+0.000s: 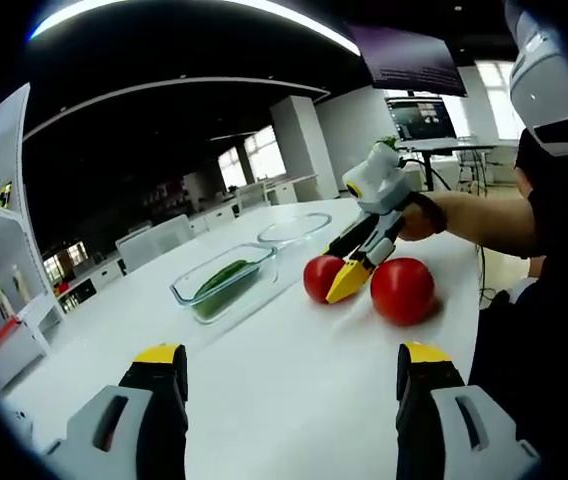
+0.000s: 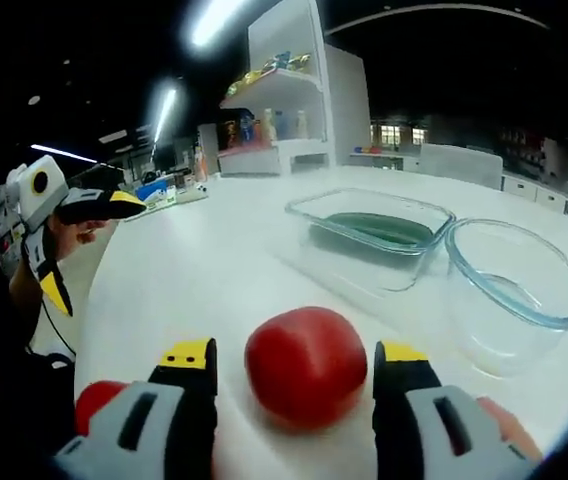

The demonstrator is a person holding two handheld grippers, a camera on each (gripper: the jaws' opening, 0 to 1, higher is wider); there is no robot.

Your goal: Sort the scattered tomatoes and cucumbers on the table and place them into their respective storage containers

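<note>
- Left gripper (image 1: 291, 385): yellow-tipped jaws wide apart, nothing between them, hovering over bare white table (image 1: 294, 400). In the right gripper view it sits at far left (image 2: 64, 235), well apart from the produce. Judged: parked clear to leave the other hand room.
- Rectangular clear glass storage container (image 1: 226, 284), left of the tomatoes: a dark green cucumber (image 1: 222, 280) already lies inside. Right gripper view confirms it (image 2: 382, 228), lying lengthways in the dish (image 2: 364, 240).
- Round clear glass bowl (image 1: 294, 229) just beyond the rectangular one; right gripper view shows it (image 2: 514, 290) with nothing in it. Judged: meant for tomatoes.
- Nearer round red tomato (image 2: 306, 366), on the table, sits between the right gripper's (image 2: 297, 372) spread jaws. Jaws flank it; contact cannot be told, no squeeze evident. From the left gripper view, the gripper (image 1: 359, 268) angles down over it (image 1: 322, 277).
- Second red tomato (image 1: 402, 290) rests on the table just beside, at the right.
- Judged step: closing on the first tomato; both tomatoes unsorted.
</note>
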